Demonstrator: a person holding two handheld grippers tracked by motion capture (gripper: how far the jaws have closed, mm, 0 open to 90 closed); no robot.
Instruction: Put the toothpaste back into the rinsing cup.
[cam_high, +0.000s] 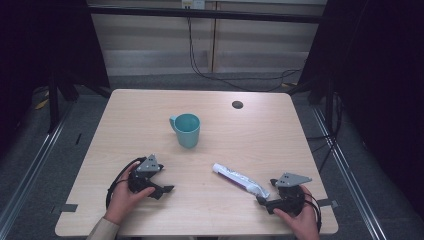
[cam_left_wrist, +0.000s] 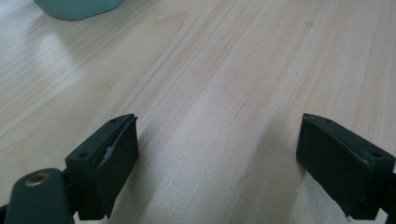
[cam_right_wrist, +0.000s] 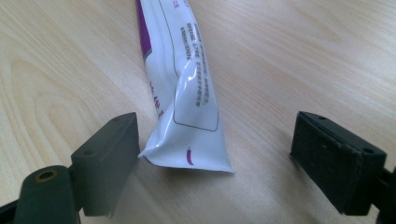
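A teal mug (cam_high: 187, 129) stands upright near the middle of the wooden table (cam_high: 150, 107); its base edge shows in the left gripper view as the mug (cam_left_wrist: 77, 7). A white and purple tube (cam_high: 240, 179) lies flat at the front right. My right gripper (cam_high: 261, 201) rests on the table just behind the tube's flat crimped end. In the right gripper view the tube (cam_right_wrist: 180, 88) has its end between the wide-apart jaws of the right gripper (cam_right_wrist: 217, 156), untouched by either pad. My left gripper (cam_high: 166, 189) lies at the front left, and the left gripper (cam_left_wrist: 217, 158) is open over bare wood.
A small dark round hole (cam_high: 237, 104) sits near the table's far right. Cables (cam_high: 210, 75) hang down behind the far edge. Black frame posts (cam_high: 52, 90) stand at both sides of the table.
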